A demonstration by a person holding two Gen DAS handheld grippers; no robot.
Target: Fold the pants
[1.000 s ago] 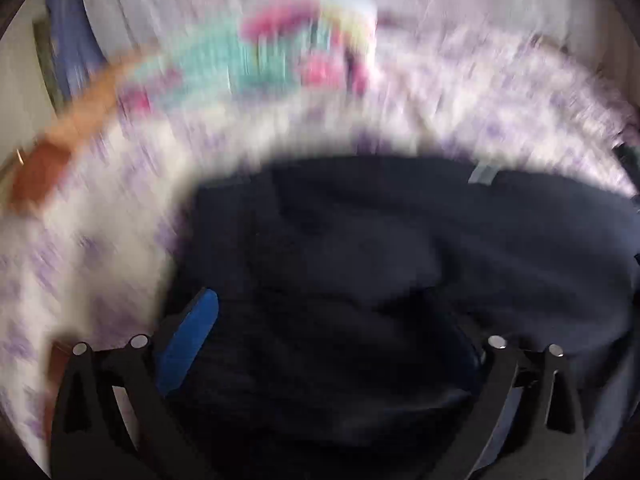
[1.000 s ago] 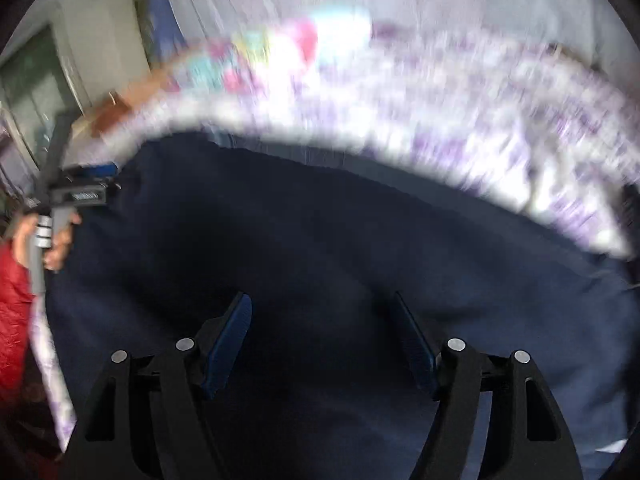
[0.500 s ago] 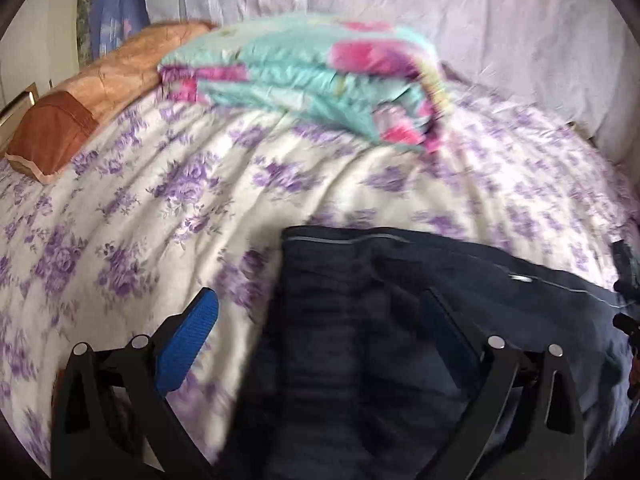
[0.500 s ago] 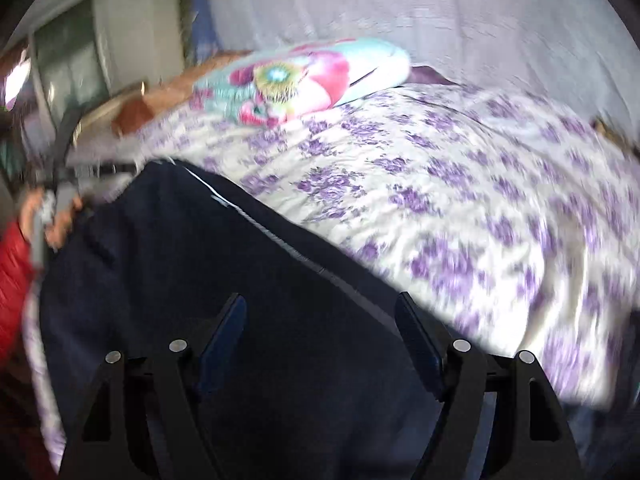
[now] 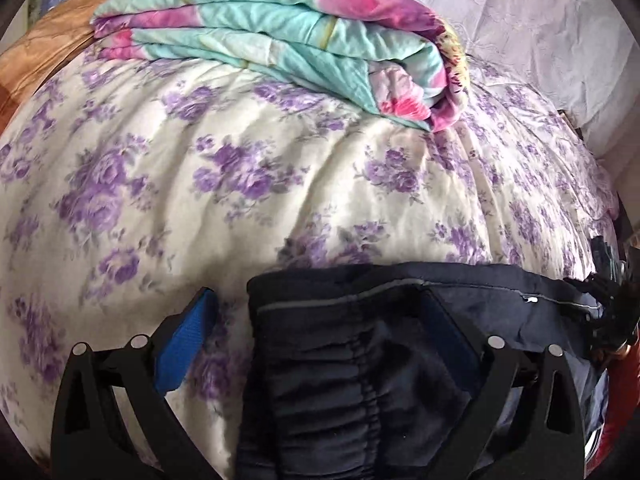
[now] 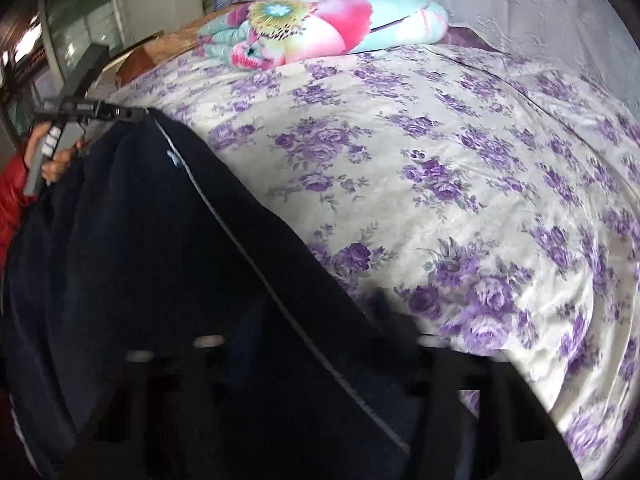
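We see a wide bedspread [image 5: 280, 168] with purple flowers filling most of both views, and behind it a pale lace curtain [image 6: 500, 4] hangs along the wall. At the far end of the bedspread lies a folded quilt [image 5: 280, 28] in turquoise and pink, and beside it a brown pillow [image 5: 44, 44] shows at the left edge.

The dark navy pants [image 6: 160, 280] lie on the near side of the bedspread, stretched between our two tools; a thin pale stripe runs along them. In the left wrist view their gathered elastic waistband [image 5: 360, 384] sits between the fingers of the left gripper [image 5: 316, 332]. Those fingers stand wide: the blue pad on the left is over bare bedspread, clear of the cloth, while the right one lies against the dark fabric.

The right gripper [image 6: 316, 360] is blurred, with the pants' cloth lying across it. Its jaws have just been closing with that cloth between them, but we cannot tell whether the pads press on it.

At the left edge of the right wrist view, a hand [image 6: 60, 160] in a red sleeve [image 6: 10, 196] holds the other tool's handle.
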